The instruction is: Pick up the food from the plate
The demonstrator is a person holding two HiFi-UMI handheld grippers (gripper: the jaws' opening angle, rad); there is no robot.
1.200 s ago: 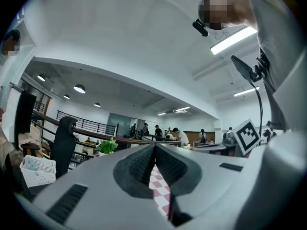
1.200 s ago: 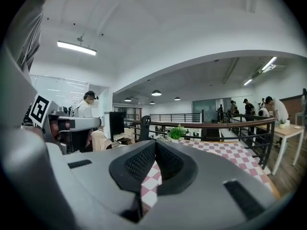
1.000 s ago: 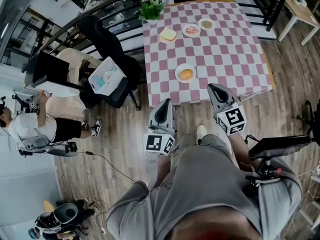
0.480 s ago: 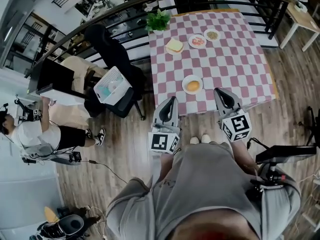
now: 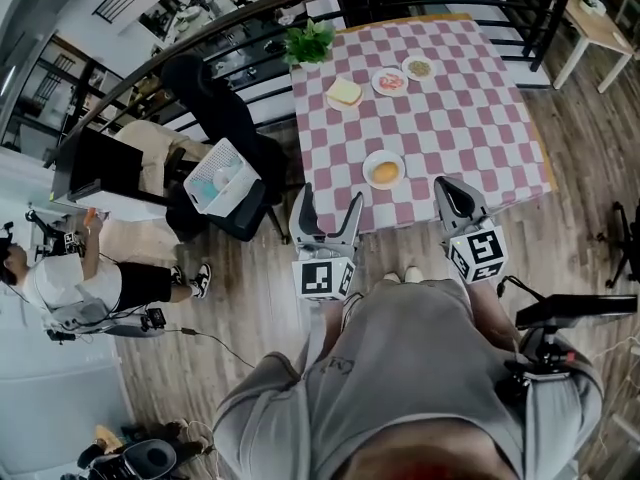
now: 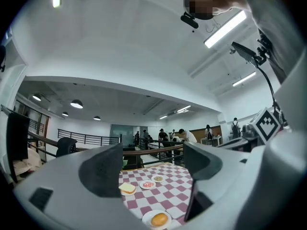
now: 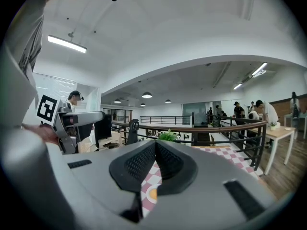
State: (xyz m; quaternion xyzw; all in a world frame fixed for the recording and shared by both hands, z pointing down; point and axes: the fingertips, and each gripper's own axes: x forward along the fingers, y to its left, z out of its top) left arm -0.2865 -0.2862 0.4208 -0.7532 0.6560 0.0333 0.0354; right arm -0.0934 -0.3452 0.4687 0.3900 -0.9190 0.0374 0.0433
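Head view: from high overhead, steeply down, well off the checkered desk [image 5: 470, 118]. Left gripper view: low, roughly level, facing across that desk [image 6: 163, 199]. Right gripper view: likewise level. Shared by all: the near plate [image 5: 369, 171].

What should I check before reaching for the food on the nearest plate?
1. Left tongs open: ok, just opened, nothing between them.
2. Right tongs open: not ok, shut and empty.
3. Food on nearest plate: ok, one round orange piece.
4. Tongs at the plate: not ok, both short of it.
5. Tablecloth in front of the plate bare: ok.
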